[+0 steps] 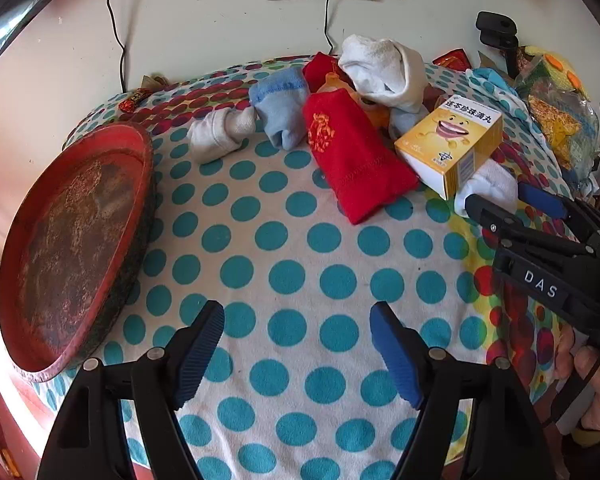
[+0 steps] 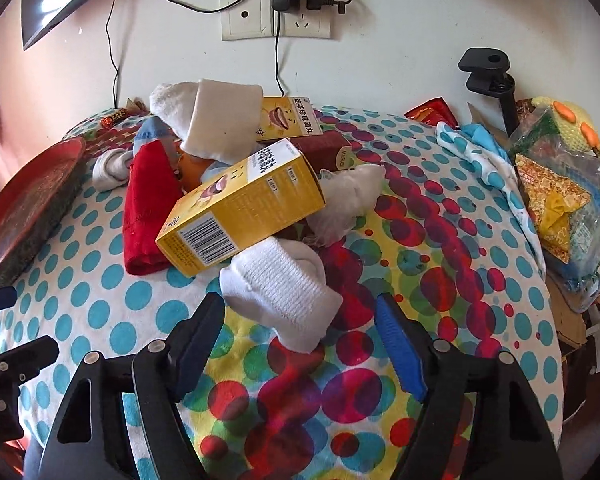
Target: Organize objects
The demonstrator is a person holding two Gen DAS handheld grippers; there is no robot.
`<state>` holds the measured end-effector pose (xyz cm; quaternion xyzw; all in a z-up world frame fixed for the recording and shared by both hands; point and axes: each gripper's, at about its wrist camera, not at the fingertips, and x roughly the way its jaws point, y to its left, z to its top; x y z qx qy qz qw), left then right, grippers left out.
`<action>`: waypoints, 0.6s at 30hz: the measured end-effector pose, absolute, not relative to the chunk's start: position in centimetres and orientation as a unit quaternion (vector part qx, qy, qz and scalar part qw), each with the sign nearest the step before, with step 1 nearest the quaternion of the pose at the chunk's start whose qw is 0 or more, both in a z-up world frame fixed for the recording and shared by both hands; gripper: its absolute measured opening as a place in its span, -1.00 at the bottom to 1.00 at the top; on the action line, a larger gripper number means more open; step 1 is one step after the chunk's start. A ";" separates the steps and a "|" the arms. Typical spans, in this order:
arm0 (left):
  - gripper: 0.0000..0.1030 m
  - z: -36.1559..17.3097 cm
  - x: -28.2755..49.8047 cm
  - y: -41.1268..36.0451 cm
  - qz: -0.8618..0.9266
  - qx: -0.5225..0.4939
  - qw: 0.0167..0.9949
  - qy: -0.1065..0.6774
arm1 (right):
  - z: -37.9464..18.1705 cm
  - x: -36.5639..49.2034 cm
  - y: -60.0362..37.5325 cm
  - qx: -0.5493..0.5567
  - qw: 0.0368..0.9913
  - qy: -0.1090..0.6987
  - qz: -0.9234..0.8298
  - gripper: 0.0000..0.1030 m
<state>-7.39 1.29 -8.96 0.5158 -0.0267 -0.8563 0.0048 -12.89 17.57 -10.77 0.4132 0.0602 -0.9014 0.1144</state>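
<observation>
My left gripper point(image 1: 298, 316) hangs open over bare dotted cloth, nothing between its fingers. A worn red tray point(image 1: 76, 240) lies to its left. Beyond it is a heap: a red sock point(image 1: 352, 152), a light blue sock point(image 1: 280, 108), a small white sock point(image 1: 220, 132), a rolled white sock point(image 1: 380, 68) and a yellow box point(image 1: 452, 140). My right gripper point(image 2: 300, 308) is open, with a white sock point(image 2: 280, 296) lying between its fingertips; the blue pad stands clear of it. The yellow box point(image 2: 240, 208) rests just behind that sock, a second yellow box point(image 2: 288, 120) farther back.
A crumpled clear plastic bag point(image 2: 348, 200) lies right of the box. Bags and a yellow knitted toy point(image 2: 560, 168) crowd the right edge beside a black clamp point(image 2: 488, 68). A wall socket point(image 2: 276, 20) with cables sits behind the table. A hand point(image 1: 596, 380) holds the right gripper.
</observation>
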 end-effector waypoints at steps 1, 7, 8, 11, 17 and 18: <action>0.51 -9.0 -7.8 1.4 -0.856 0.516 0.004 -0.025 | -10.9 -13.2 17.4 0.416 0.117 0.062 -0.900 0.36; 0.51 -9.3 -10.9 1.3 -0.850 0.526 -0.010 0.017 | -11.0 -14.1 17.6 0.402 0.124 0.053 -0.905 -0.11; 0.51 -9.4 -11.2 1.2 -0.849 0.528 -0.013 0.026 | -10.8 -14.2 17.9 0.395 0.111 0.057 -0.910 -0.14; 0.51 -9.6 -12.4 0.9 -0.845 0.532 -0.018 0.053 | -10.6 -15.3 20.4 0.394 0.079 0.024 -0.915 -0.15; 0.51 -9.7 -14.7 1.3 -0.839 0.539 -0.012 0.073 | -10.7 -17.9 25.2 0.388 0.006 -0.028 -0.921 -0.15; 0.51 -9.6 -15.1 1.4 -0.841 0.537 -0.007 0.073 | -10.7 -18.2 25.5 0.383 -0.003 -0.028 -0.923 -0.15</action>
